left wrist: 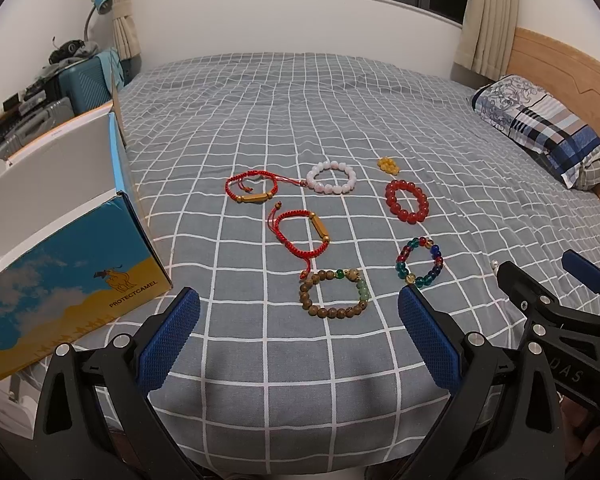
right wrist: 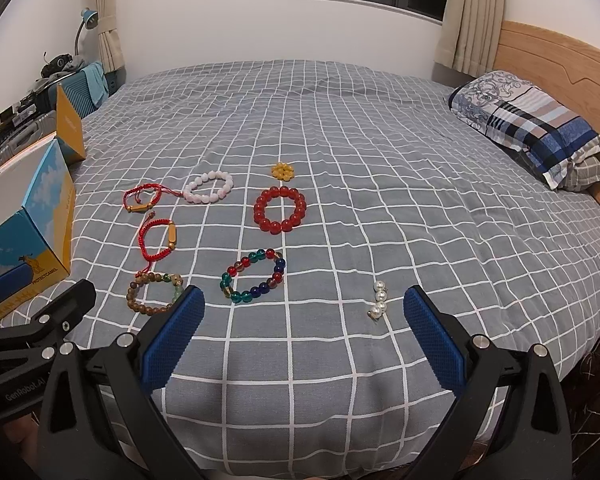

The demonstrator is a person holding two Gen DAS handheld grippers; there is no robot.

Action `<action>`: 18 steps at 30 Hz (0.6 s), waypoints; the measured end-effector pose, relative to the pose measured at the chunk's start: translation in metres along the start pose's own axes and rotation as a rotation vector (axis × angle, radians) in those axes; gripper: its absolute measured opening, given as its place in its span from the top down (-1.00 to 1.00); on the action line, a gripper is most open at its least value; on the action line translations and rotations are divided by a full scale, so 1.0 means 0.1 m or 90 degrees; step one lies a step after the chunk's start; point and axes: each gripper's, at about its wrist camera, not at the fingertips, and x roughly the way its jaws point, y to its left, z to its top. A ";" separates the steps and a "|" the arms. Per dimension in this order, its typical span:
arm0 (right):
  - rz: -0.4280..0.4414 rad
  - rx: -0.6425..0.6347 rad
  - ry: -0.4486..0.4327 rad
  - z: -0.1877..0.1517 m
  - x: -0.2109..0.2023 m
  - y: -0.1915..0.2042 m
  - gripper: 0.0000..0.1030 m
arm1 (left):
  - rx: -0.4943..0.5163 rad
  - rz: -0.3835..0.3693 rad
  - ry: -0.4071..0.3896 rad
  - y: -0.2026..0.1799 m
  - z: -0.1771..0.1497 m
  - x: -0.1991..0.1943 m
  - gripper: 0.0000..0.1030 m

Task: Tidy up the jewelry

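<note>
Several bracelets lie on the grey checked bed [left wrist: 300, 360]. A brown wooden bead bracelet [left wrist: 334, 294] [right wrist: 155, 294] lies nearest. A multicolour glass bead bracelet [left wrist: 420, 263] [right wrist: 253, 277], a red bead bracelet [left wrist: 406, 201] [right wrist: 280, 209], a pale pink bead bracelet [left wrist: 332, 177] [right wrist: 209, 187], two red cord bracelets [left wrist: 302, 236] [left wrist: 252, 188] and a small yellow bead cluster [left wrist: 389, 165] [right wrist: 283, 171] lie beyond. A short string of white pearls [right wrist: 379, 300] lies at the right. My left gripper [left wrist: 299, 330] is open and empty, just short of the wooden bracelet. My right gripper [right wrist: 304, 330] is open and empty, between the multicolour bracelet and the pearls.
An open blue and yellow cardboard box [left wrist: 72, 268] [right wrist: 32, 240] stands on the bed's left edge. A patterned pillow [left wrist: 540, 128] [right wrist: 532, 124] lies against the wooden headboard [right wrist: 560, 56] at the right. Suitcases and clutter [left wrist: 60, 88] stand at the far left.
</note>
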 end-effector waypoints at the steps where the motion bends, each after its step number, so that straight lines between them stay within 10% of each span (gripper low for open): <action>1: 0.000 0.000 0.000 0.00 0.00 -0.01 -0.86 | 0.000 0.000 0.000 0.00 0.00 0.00 -0.89; 18: 0.000 0.000 -0.002 0.01 -0.01 0.02 -0.86 | 0.001 0.000 0.001 0.00 -0.01 0.00 -0.89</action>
